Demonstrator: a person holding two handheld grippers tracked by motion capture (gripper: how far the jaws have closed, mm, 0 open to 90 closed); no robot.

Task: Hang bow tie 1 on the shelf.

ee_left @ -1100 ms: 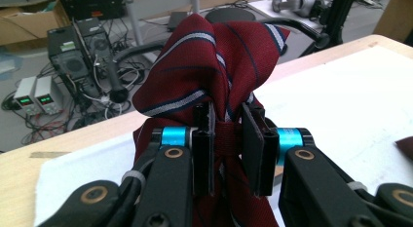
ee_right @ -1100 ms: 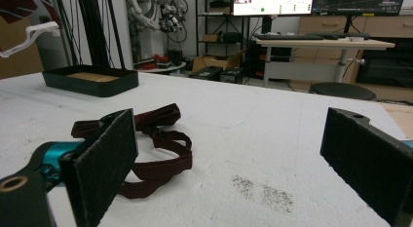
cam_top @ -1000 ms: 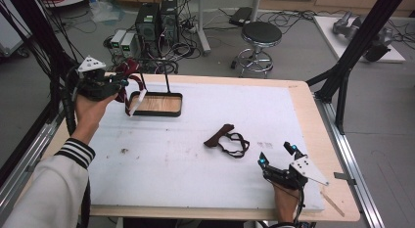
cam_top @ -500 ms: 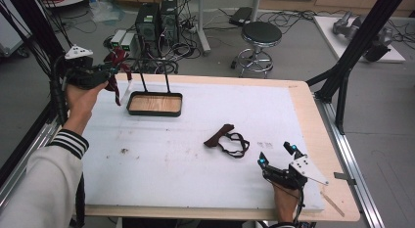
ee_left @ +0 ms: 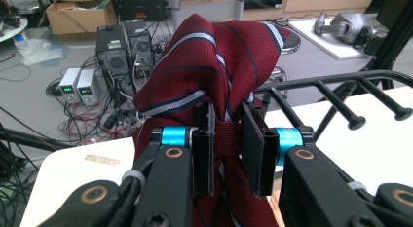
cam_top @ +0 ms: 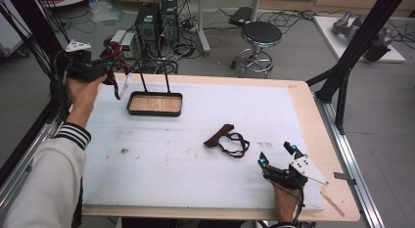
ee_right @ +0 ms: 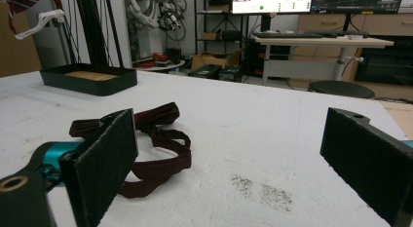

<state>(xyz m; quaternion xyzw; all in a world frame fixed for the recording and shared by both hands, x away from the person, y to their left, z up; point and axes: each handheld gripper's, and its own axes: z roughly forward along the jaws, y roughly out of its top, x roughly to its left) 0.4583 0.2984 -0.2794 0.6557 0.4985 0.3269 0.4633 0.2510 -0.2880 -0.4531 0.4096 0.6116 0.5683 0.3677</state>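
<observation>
Between the black jaws of the left gripper, clamped tight: a dark red striped tie, bunched into a fold above the fingertips and hanging down below them. Seen from the high view, raised off the table's far left corner in the left gripper, with the tie draped over the jaws and one tail dangling toward the table edge. Just beyond the jaws: the black prongs of a rack, rising past the tie on the right of the left gripper view. Below and a little right of that gripper: a black tray with a wooden bottom, resting on the white table, two thin uprights standing at its far rim.

At the near right corner: right gripper, jaws spread wide, holding nothing, low over the table. Ahead of its left jaw, close by but apart: a dark brown bow tie with looped strap, lying flat. Farther ahead in the right gripper view: the tray, well apart.
</observation>
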